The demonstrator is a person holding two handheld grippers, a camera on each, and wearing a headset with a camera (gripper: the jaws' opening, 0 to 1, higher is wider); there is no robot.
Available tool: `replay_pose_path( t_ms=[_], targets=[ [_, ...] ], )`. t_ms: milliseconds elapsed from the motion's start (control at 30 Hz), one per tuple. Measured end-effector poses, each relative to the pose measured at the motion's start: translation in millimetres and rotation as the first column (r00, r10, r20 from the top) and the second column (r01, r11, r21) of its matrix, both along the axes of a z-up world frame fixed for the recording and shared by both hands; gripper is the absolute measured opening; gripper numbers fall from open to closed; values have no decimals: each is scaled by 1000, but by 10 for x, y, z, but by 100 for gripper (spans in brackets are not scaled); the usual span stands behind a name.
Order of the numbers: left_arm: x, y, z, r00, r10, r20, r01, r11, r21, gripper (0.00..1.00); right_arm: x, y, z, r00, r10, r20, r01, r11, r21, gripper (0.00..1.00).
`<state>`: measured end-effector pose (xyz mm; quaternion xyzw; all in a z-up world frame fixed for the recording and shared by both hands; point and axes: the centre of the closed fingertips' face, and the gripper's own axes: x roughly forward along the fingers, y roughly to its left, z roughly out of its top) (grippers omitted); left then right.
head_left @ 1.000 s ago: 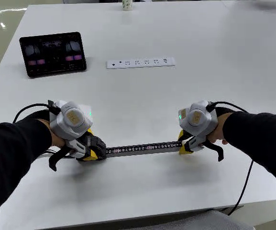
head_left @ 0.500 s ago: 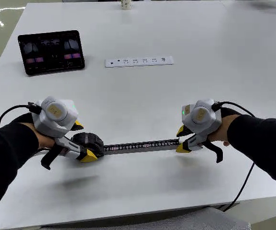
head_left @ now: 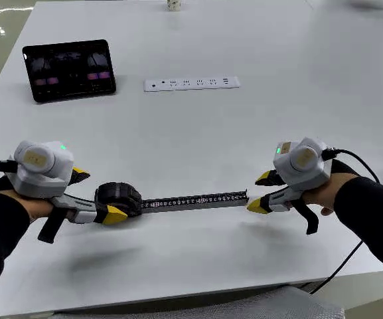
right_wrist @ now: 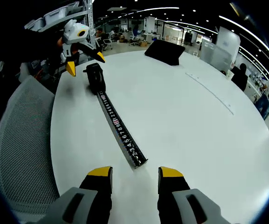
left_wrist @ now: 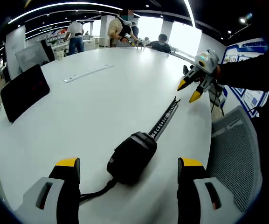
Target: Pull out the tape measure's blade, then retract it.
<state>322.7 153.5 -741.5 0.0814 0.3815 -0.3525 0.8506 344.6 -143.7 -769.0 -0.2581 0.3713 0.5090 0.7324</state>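
Note:
The black tape measure case point(head_left: 119, 197) lies on the white table point(head_left: 198, 133) with its blade point(head_left: 194, 200) pulled out to the right and lying flat. In the left gripper view the case point(left_wrist: 132, 156) lies ahead of the open left gripper point(left_wrist: 129, 169), apart from both yellow tips. In the head view the left gripper point(head_left: 98, 196) stands just left of the case. The right gripper point(head_left: 259, 193) is open and hovers just beyond the blade's free end. The right gripper view has the blade end point(right_wrist: 139, 162) lying a short way ahead of the right gripper point(right_wrist: 135, 172).
A dark tablet point(head_left: 69, 69) stands at the back left and a white power strip point(head_left: 191, 83) lies mid-table. Cables trail from both grippers. A grey mesh chair point(head_left: 244, 309) sits at the near table edge. People stand far behind in the left gripper view.
Both grippers have let go and drawn apart: the left one backed off leftward from the case, the right one rightward from the blade end. The blade stays extended on the table.

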Motion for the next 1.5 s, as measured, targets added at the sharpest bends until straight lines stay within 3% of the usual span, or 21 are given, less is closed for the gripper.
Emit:
replay_pose_path(
  t_ms=[167, 300, 433, 533, 733, 900, 933, 967, 1033, 1067, 1367, 1500],
  targets=[
    [-7, 128, -20, 998, 58, 16, -58, 998, -8, 84, -1, -118, 33, 996, -80, 40, 78, 996, 38, 38],
    [-19, 166, 24, 995, 88, 52, -87, 996, -30, 88, 1, -234, 73, 987, -141, 83, 136, 988, 69, 41],
    [-32, 206, 69, 988, 127, 92, -122, 991, -56, 93, -20, -332, 127, 978, -198, 68, 190, 976, 108, 47],
    [-84, 273, 83, 981, 166, 103, -159, 985, -74, 94, -64, -456, 164, 973, -221, 68, 212, 970, 118, 51],
    [-167, 443, 50, 970, 216, 110, -208, 975, -78, 99, -147, -559, 197, 967, -248, 56, 238, 960, 148, 58],
    [-256, 548, 23, 968, 229, 107, -221, 972, -79, 99, -237, -593, 187, 968, -244, 58, 235, 962, 139, 63],
    [-266, 563, 18, 968, 226, 113, -219, 973, -69, 99, -240, -603, 190, 968, -244, 57, 234, 962, 139, 65],
    [-268, 598, 26, 967, 212, 140, -208, 977, -45, 99, -244, -616, 200, 966, -251, 56, 241, 960, 146, 67],
    [-264, 521, 121, 966, 188, 180, -172, 980, -101, 99, -241, -631, 216, 962, -270, 50, 259, 953, 160, 70],
    [-284, 522, 132, 966, 182, 184, -165, 981, -101, 99, -250, -621, 238, 961, -273, 49, 261, 949, 174, 72],
    [-367, 616, 74, 966, 193, 171, -180, 980, -89, 99, -322, -726, 269, 952, -300, 55, 284, 938, 200, 97],
    [-413, 650, 63, 968, 187, 169, -177, 981, -74, 99, -336, -823, 244, 944, -327, 30, 315, 927, 203, 99]
  ],
)
